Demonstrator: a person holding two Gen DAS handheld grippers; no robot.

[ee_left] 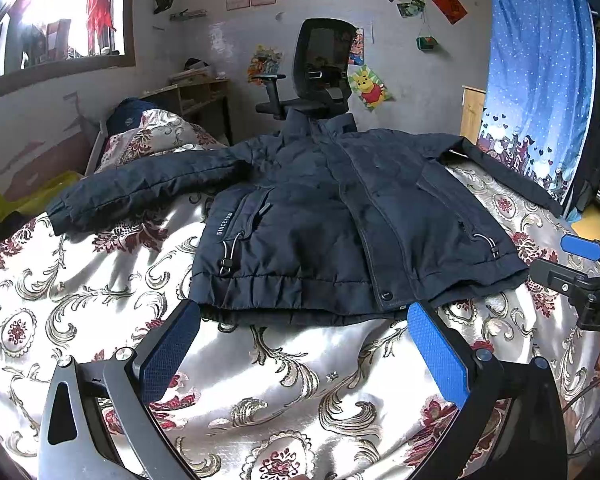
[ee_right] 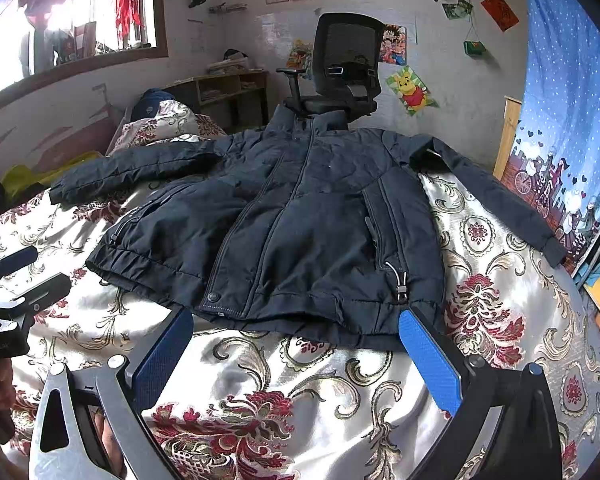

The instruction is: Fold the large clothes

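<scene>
Hovering with fingers spread and empty, left gripper (ee_left: 304, 320) and right gripper (ee_right: 296, 326) just short of the hem of the jacket (ee_left: 340, 220), laid flat with sleeves out on the bedspread (ee_left: 284, 384), likely ready for a first fold.

Both wrist views: low over bed (ee_left: 100, 320), facing far wall.
Left view sits near jacket (ee_left: 320, 220) hem, left of centre; right view further right. Shared: jacket (ee_right: 300, 220), chair (ee_left: 324, 68), window (ee_right: 80, 20).
</scene>
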